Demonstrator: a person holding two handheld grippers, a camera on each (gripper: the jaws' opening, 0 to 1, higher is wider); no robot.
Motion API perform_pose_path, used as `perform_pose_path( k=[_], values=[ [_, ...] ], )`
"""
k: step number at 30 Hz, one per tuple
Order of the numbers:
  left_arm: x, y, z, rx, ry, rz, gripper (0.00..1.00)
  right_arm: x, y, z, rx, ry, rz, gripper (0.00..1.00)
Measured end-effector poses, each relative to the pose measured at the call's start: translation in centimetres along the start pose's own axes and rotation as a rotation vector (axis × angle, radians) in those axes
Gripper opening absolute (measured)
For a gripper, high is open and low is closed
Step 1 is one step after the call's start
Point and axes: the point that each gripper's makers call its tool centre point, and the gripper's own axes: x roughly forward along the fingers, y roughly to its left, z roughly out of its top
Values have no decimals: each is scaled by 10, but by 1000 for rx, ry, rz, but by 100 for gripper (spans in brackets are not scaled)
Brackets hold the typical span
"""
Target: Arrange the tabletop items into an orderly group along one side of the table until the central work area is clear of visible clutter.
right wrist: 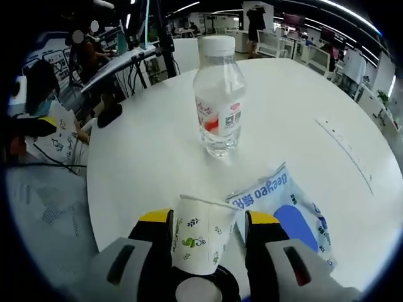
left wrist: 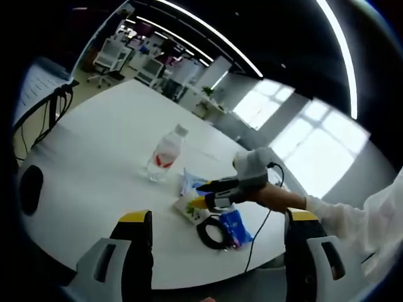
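A clear water bottle [left wrist: 165,155] [right wrist: 219,94] with a red and white label stands upright on the round white table [left wrist: 94,145] [right wrist: 151,151]. Nearer the edge lie a blue and white snack packet [left wrist: 236,226] [right wrist: 283,201], a black cable coil [left wrist: 213,234] and a white paper cup [left wrist: 191,205] [right wrist: 203,242] with a leaf print. My right gripper [right wrist: 208,220] [left wrist: 204,194], held by a gloved hand [left wrist: 255,167], has its jaws against both sides of the cup. My left gripper [left wrist: 218,216] hangs wide open above the table's near edge, holding nothing.
A black oval object [left wrist: 30,185] lies at the table's left edge. Cables [left wrist: 53,110] hang off the far left rim. Office desks and chairs [left wrist: 110,56] stand behind, and seated people [right wrist: 44,94] are beside the table. A long strip [right wrist: 346,148] runs across the tabletop.
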Motion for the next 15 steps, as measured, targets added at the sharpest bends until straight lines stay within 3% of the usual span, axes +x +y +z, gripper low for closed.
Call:
perform_pose_path(
  k=[7,15],
  values=[
    [-1,1,2,-8,-8,1,82,2,2,-6,9,41,17,38],
    [-1,4,4,-17,-13,4,82,5,3,-2,20,34,13,36]
  ],
)
